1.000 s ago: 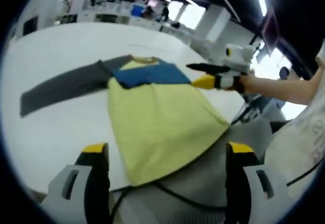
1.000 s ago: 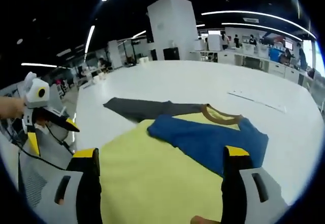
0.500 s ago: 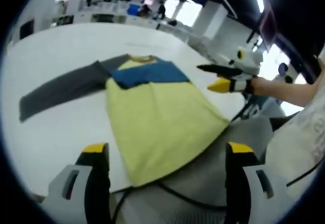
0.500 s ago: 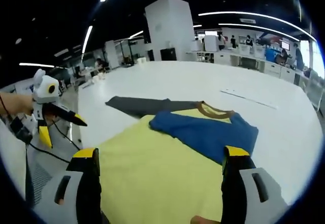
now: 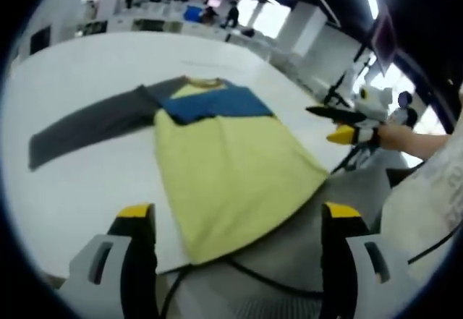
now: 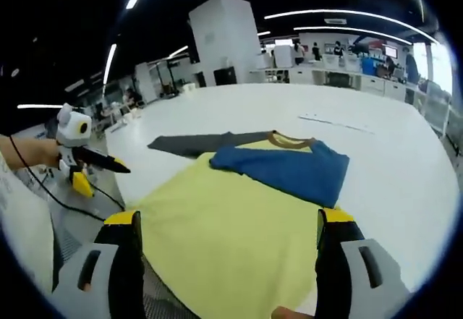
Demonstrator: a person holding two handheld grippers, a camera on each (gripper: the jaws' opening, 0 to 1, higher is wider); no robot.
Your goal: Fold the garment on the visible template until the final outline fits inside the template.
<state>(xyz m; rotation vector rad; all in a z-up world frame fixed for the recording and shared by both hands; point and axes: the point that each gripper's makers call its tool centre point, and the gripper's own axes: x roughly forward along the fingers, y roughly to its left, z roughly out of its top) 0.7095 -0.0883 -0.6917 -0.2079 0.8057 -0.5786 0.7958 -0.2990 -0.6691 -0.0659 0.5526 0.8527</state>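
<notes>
So the garment (image 5: 231, 167) is a yellow shirt lying flat on a big white table (image 5: 79, 181), sitting right in the middle of the left gripper view, with its hem running off the table's near edge toward the bottom of the frame. One blue sleeve (image 5: 213, 105) is already folded across the chest just under the brownish collar (image 5: 205, 83), while the dark grey sleeve (image 5: 90, 124) is stretched straight out toward the left of the frame, flat on the table. In the right gripper view the same shirt (image 6: 239, 225) fills the lower middle, blue sleeve (image 6: 286, 167) across the top, grey sleeve (image 6: 192, 143) poking out to the upper left. Can't make out any template outline under it, honestly. The left gripper (image 5: 235, 221) has its yellow-tipped jaws spread wide at the bottom of its own view, nothing between them, hovering over the hem end; it also shows at the left edge of the right gripper view (image 6: 94, 168), held in a hand, off the table. The right gripper (image 6: 228, 228) is likewise wide apart and empty, above the shirt's lower half, and it shows at the right side of the left gripper view (image 5: 340, 124), beside the table edge and clear of the cloth.
</notes>
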